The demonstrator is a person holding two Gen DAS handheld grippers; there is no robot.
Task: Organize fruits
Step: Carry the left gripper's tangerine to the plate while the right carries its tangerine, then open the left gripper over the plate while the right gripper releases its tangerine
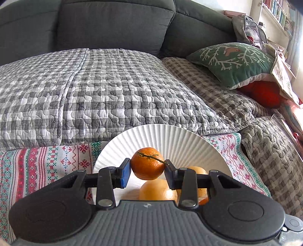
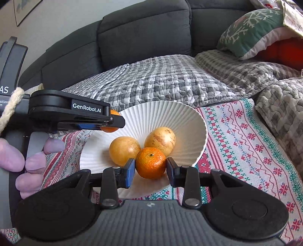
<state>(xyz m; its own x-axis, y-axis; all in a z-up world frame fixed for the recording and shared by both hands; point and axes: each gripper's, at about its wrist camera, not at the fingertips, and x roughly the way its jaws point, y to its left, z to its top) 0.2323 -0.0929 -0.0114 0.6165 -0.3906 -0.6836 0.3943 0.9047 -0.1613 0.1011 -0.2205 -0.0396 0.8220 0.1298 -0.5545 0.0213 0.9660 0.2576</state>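
Observation:
A white ribbed bowl stands on the patterned tablecloth; it also shows in the left wrist view. Two yellow fruits lie in it. My left gripper is shut on a tangerine with a stem and holds it above the bowl's left rim; it shows in the right wrist view too. My right gripper is shut on a second tangerine above the bowl's near side.
The embroidered red, green and white tablecloth covers the table. Behind it is a grey sofa with checked quilts and a green cushion. A bookshelf stands at the far right.

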